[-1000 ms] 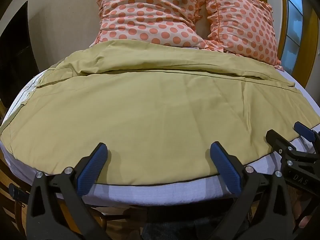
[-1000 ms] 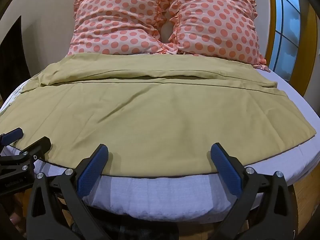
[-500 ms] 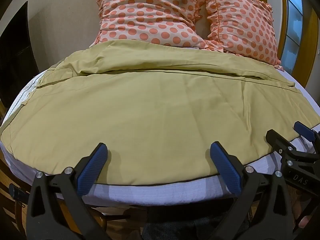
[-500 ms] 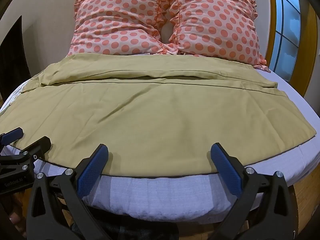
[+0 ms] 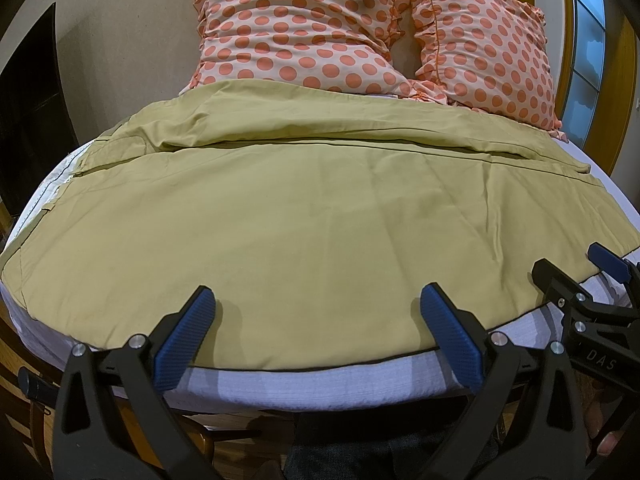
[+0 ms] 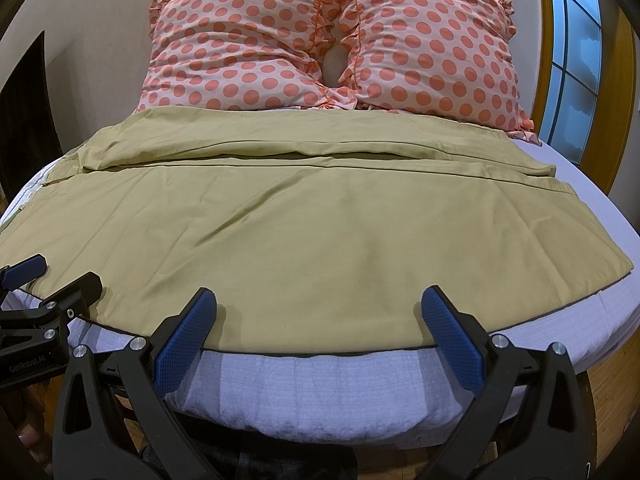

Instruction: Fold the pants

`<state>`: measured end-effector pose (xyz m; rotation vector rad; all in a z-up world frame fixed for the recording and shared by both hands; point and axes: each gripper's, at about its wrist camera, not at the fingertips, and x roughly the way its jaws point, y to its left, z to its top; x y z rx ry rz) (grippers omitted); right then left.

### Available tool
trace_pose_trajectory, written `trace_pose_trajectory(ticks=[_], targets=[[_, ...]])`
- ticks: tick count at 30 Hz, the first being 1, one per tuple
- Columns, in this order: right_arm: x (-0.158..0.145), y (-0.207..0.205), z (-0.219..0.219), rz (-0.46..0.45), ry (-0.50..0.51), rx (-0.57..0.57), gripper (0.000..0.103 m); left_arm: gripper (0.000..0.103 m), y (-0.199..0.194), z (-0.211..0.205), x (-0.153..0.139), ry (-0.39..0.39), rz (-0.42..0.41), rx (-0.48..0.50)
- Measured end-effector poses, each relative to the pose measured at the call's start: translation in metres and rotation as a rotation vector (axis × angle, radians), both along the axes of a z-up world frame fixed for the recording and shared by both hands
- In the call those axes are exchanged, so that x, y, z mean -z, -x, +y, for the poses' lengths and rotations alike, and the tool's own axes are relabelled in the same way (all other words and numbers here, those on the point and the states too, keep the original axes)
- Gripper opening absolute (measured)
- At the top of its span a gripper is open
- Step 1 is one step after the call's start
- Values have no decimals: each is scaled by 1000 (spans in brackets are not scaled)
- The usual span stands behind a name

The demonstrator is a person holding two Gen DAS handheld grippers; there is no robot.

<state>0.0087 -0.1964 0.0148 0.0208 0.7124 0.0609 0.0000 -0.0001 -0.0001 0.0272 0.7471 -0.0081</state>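
The left hand-held gripper (image 5: 318, 320) is held with its jaws spread wide and nothing between them, poised over the near hem of the khaki pants (image 5: 320, 220). The right hand-held gripper (image 6: 320, 320) is likewise spread and empty, level with the same hem and just beside its partner. No cloth is pinched by either.

The pants are found laid flat across the bed (image 6: 320, 384), their length running from side to side, with one leg lying toward the pillows and the other toward the near edge. A waistband with pale lining appears to lie at the left end. The step in hand is judged to be the approach before a first fold; no fold is yet seen. A pinch on the near edge by both grippers is called for next, followed by a lift toward the far leg.

The bed is covered with a white textured sheet. Two polka-dot pillows (image 6: 332, 40) are propped against a beige wall, and a wood-framed window (image 6: 576, 60) is noted at the right.
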Motion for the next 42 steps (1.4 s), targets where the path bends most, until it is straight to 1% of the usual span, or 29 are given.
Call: trace_pose_trajectory(ticks=[34,42], targets=[[0,1,1,-4,0,0,102,101,0,0,0,-1,-2,0],[1,2,-1,-17,-2,1,102,101,0,0,0,-2,-4,0]])
